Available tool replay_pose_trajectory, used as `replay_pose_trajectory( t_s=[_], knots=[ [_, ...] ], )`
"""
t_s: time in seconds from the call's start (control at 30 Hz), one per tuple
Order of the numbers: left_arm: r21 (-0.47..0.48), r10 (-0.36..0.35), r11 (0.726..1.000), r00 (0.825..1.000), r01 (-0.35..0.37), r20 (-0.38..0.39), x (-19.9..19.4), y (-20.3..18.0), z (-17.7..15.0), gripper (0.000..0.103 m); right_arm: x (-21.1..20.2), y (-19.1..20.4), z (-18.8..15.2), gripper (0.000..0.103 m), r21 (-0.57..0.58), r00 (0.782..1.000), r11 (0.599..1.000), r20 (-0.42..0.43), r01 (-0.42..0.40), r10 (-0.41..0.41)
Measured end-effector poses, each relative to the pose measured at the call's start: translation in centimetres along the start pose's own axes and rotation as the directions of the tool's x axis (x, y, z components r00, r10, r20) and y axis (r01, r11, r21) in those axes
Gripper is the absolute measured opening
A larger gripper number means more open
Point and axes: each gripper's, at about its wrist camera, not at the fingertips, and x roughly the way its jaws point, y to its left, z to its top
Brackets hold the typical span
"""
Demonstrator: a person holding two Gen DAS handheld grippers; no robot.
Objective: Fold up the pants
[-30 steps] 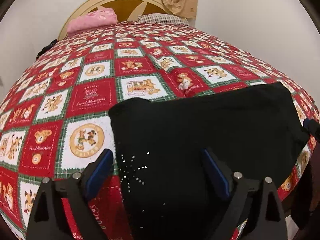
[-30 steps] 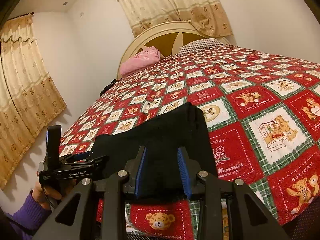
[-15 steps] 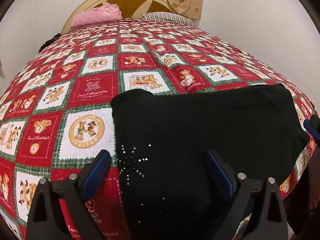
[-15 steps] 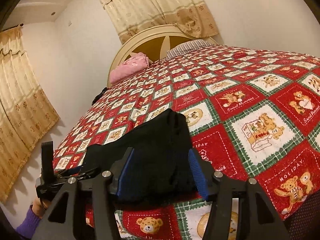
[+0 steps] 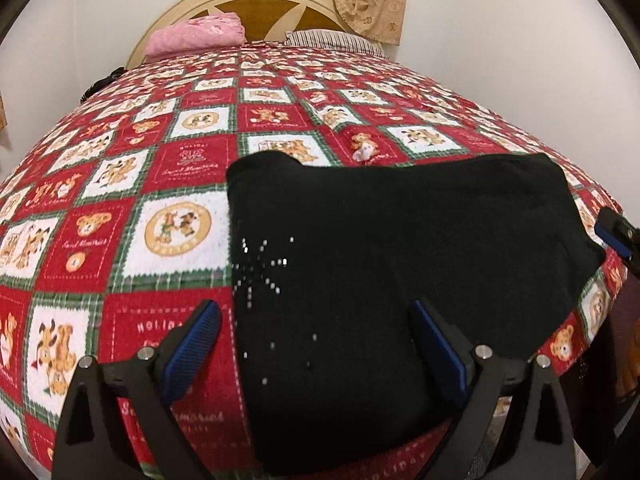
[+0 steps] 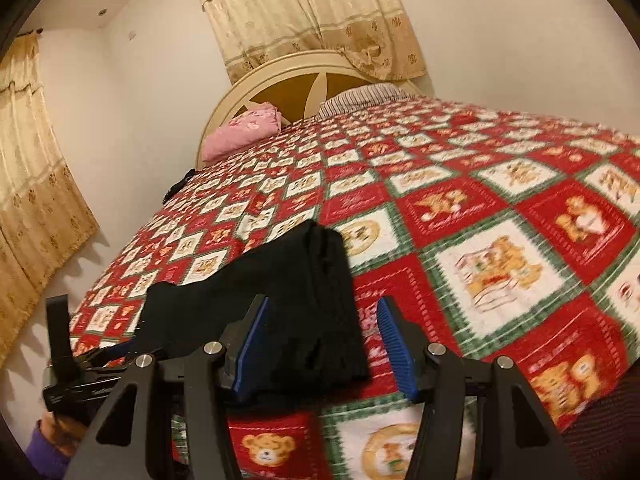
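Black pants (image 5: pixel 392 264), folded into a flat rectangle with small shiny studs near their left edge, lie at the near edge of the bed; they also show in the right wrist view (image 6: pixel 288 300). My left gripper (image 5: pixel 316 336) is open and empty, held just above the pants' near left part. My right gripper (image 6: pixel 320 332) is open and empty, its jaws straddling the right end of the pants without touching. The right gripper's blue fingertip (image 5: pixel 612 232) shows at the right edge of the left wrist view. The left gripper (image 6: pixel 92 364) shows at the lower left of the right wrist view.
The bed is covered by a red, white and green teddy-bear quilt (image 5: pixel 180 168). A pink folded cloth (image 5: pixel 196 36) and a striped pillow (image 5: pixel 332 38) lie by the cream headboard (image 6: pixel 304 76). Beige curtains (image 6: pixel 32 184) hang on the walls. The bed's near edge drops off below the pants.
My right gripper has opened wide and let go of the pants' right end, drawing back and up a little. My left gripper has stayed open and risen slightly.
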Motion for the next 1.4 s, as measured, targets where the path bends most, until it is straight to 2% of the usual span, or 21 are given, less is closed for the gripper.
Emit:
replay_pose_trajectory(
  t_s=[0.2, 0.37, 0.53, 0.63, 0.7, 0.8, 0.83, 0.9, 0.97, 1.07, 1.17, 1.3, 1.33, 1.4],
  knots=[
    [0.017, 0.010, 1.000, 1.000, -0.010, -0.007, -0.9, -0.3, 0.0, 0.098, 1.3, -0.7, 0.0, 0.057, 0.017, 0.998, 0.999, -0.026, -0.048, 0.049],
    [-0.005, 0.042, 0.999, 0.999, -0.042, 0.003, -1.6, 0.6, 1.1, 0.098, 3.3, -0.9, -0.2, 0.057, 0.038, 0.998, 0.998, -0.048, -0.049, 0.051],
    [-0.034, 0.008, 0.999, 0.999, -0.010, -0.049, -0.5, 0.7, 0.6, 0.098, 3.8, -0.8, -1.2, 0.057, 0.025, 0.998, 0.999, -0.047, -0.043, 0.044],
    [-0.034, -0.004, 0.999, 0.999, 0.003, -0.048, -0.3, 0.2, 0.1, 0.098, 3.8, -0.7, -1.4, 0.057, 0.039, 0.997, 0.998, -0.058, -0.045, 0.047],
    [-0.031, -0.004, 1.000, 0.999, 0.002, -0.053, -0.3, 0.1, 0.1, 0.098, 3.9, -0.6, -1.7, 0.057, 0.067, 0.994, 0.995, -0.078, -0.073, 0.078],
    [-0.035, 0.001, 0.999, 0.998, -0.003, -0.058, -0.2, 0.2, 0.2, 0.099, 4.0, 0.3, -1.8, 0.057, 0.027, 0.992, 0.998, -0.111, -0.064, 0.067],
    [-0.041, 0.001, 0.999, 0.998, -0.003, -0.060, -0.2, 0.3, 0.2, 0.100, 4.0, 0.2, -1.7, 0.057, 0.044, 0.990, 0.996, -0.117, -0.074, 0.078],
    [-0.050, 0.001, 0.999, 0.998, -0.005, -0.063, -0.2, 0.4, 0.1, 0.100, 4.2, -1.2, -1.4, 0.059, 0.148, 0.981, 0.980, -0.120, -0.131, 0.150],
    [-0.043, 0.008, 0.999, 0.998, -0.011, -0.062, -0.2, 0.2, 0.1, 0.101, 4.5, -1.7, -1.3, 0.059, 0.189, 0.976, 0.970, -0.123, -0.155, 0.180],
    [-0.040, 0.013, 0.999, 0.998, -0.016, -0.063, -0.1, 0.1, 0.1, 0.101, 4.9, -0.7, -1.4, 0.059, 0.114, 0.979, 0.985, -0.140, -0.131, 0.146],
    [-0.043, 0.017, 0.999, 0.998, -0.020, -0.065, -0.1, 0.1, 0.1, 0.101, 4.9, 0.4, -1.9, 0.059, 0.063, 0.988, 0.994, -0.121, -0.091, 0.098],
    [-0.045, 0.017, 0.999, 0.998, -0.020, -0.068, -0.1, 0.2, 0.1, 0.101, 4.9, 0.2, -1.8, 0.059, 0.059, 0.982, 0.990, -0.137, -0.126, 0.133],
    [-0.046, 0.017, 0.999, 0.997, -0.020, -0.069, -0.1, 0.2, 0.1, 0.101, 4.8, -0.1, -1.8, 0.058, 0.064, 0.981, 0.989, -0.135, -0.131, 0.138],
    [-0.045, 0.017, 0.999, 0.997, -0.020, -0.069, -0.1, 0.2, 0.1, 0.101, 4.5, -0.4, -2.0, 0.044, 0.063, 0.985, 0.992, -0.120, -0.113, 0.120]
  ],
)
